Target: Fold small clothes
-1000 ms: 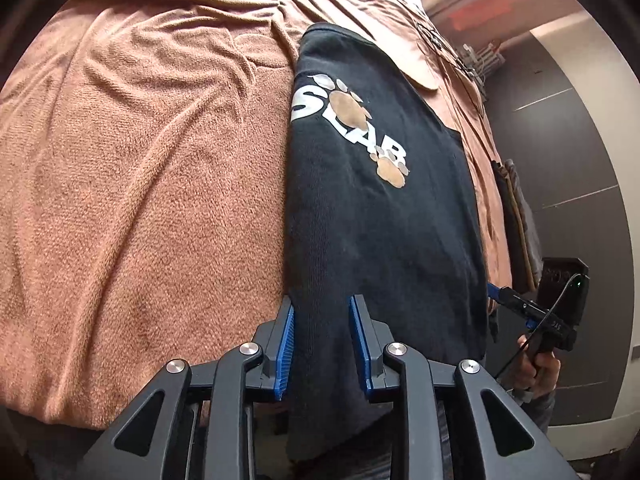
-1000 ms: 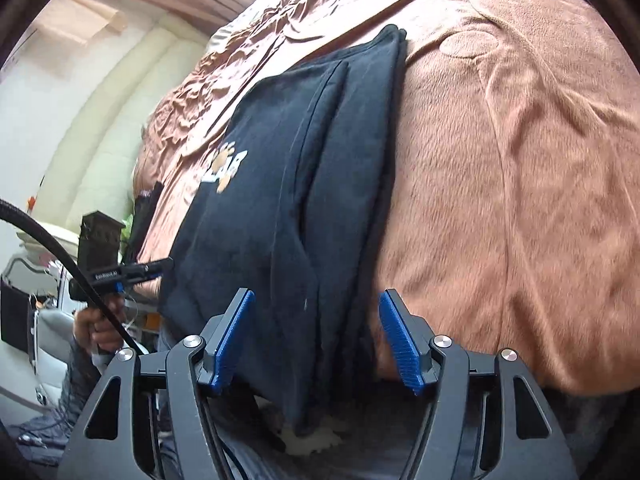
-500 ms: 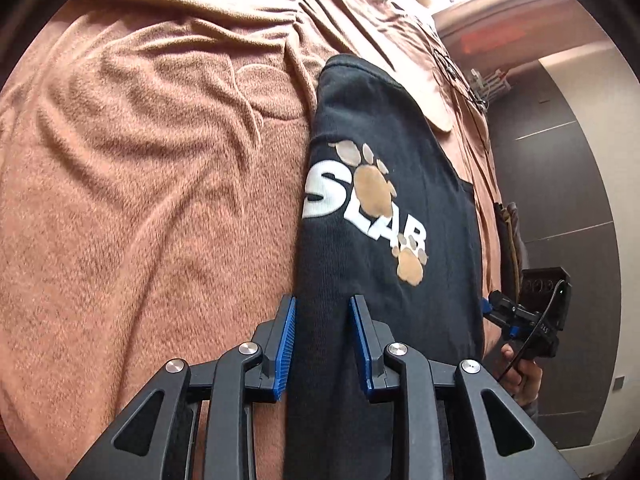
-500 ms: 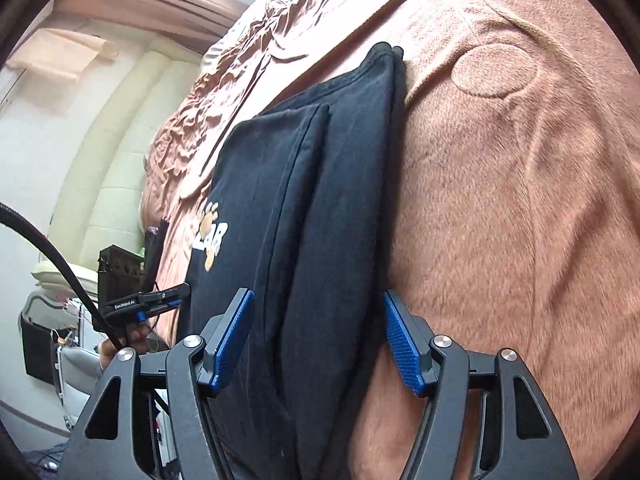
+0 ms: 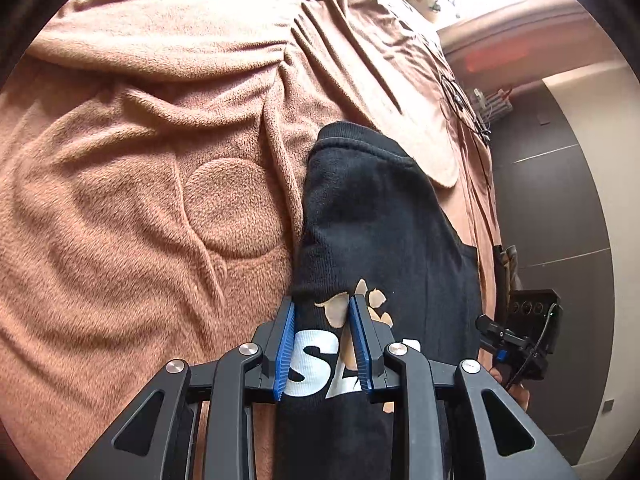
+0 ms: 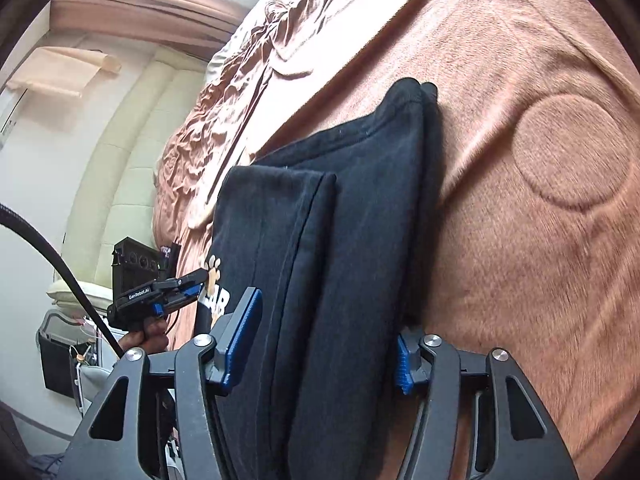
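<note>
The black cotton garment with white lettering and tan paw prints point(image 5: 384, 232) lies on a bed covered by a brown fleece blanket point(image 5: 132, 208), already folded lengthwise into a narrow strip. Its long axis runs from the near edge of the bed, where both grippers sit, straight away toward the far end, where its ribbed edge rests flat on the blanket.

The left gripper point(image 5: 323, 344) holds the near left corner: its blue pads stand narrowly apart with the printed cloth bunched between them and appear clamped on it. The right gripper point(image 6: 324, 344) straddles the thick stacked layers at the near right corner. Its jaws have just been closing, with the folded cloth between them. The left pad presses the fabric, while the right pad is half hidden behind the bulge, so I judge this a grip but cannot confirm full contact.

Both hands are equally near, one at each near corner, so the coming fold likely carries the near end forward along the long axis onto the far end.

No containers are in view.
</note>
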{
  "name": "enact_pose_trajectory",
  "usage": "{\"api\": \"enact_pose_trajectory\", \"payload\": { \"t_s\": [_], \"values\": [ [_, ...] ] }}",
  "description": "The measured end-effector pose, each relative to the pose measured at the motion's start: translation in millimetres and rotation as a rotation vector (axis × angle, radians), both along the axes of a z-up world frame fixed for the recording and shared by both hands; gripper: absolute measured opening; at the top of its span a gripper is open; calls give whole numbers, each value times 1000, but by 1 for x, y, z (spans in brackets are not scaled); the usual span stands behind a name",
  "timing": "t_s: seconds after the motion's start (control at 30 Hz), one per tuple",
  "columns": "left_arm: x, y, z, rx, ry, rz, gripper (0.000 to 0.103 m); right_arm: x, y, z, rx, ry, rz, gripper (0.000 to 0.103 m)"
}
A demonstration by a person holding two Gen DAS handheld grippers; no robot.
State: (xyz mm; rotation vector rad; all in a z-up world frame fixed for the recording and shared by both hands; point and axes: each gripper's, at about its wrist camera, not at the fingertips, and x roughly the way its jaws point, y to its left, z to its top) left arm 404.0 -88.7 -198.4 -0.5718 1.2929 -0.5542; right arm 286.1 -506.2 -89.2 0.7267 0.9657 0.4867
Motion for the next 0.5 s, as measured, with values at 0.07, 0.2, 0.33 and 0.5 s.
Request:
{"api": "enact_pose_trajectory", "payload": {
  "t_s": [0.07,0.2,0.33,0.5],
  "values": [
    [6,-2,0,-8,-15,1,28,1,-4,0,13,-4,5,53],
    [18,-6,3,-5,-30,4,28,10,-3,-1,16,-7,7,45],
    [35,-11,0,-2,-21,0,28,17,-4,-2,18,-8,0,40],
    [57,-19,-1,-3,-30,7,28,26,6,3,-28,-4,8,36]
  ]
}}
